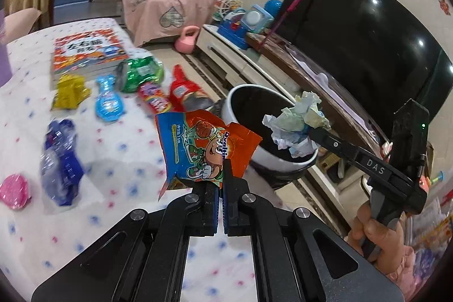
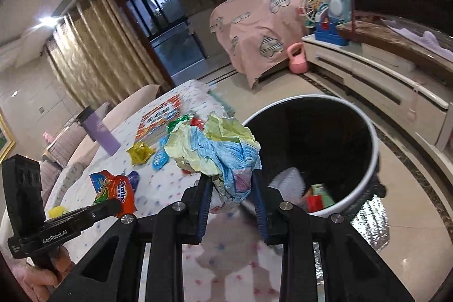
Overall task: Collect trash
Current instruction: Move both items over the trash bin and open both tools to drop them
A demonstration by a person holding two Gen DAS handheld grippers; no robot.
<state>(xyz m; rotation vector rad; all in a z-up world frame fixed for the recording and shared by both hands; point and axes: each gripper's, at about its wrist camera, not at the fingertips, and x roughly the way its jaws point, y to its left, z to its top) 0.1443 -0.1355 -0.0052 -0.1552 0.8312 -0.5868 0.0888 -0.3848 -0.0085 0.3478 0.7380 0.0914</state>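
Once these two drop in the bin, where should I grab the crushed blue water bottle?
Probably across the middle of the blue bottle, coming from above. It lies flat on the tablecloth, long axis running away from the camera, so fingers straddle its narrow width. The crushed, creased body should give the tool some purchase.

2 close wrist views, shared bin (image 1: pixel 283 157)

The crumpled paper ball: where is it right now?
The crumpled paper ball is clamped in the right gripper, held beside the bin rim, at the table's edge.
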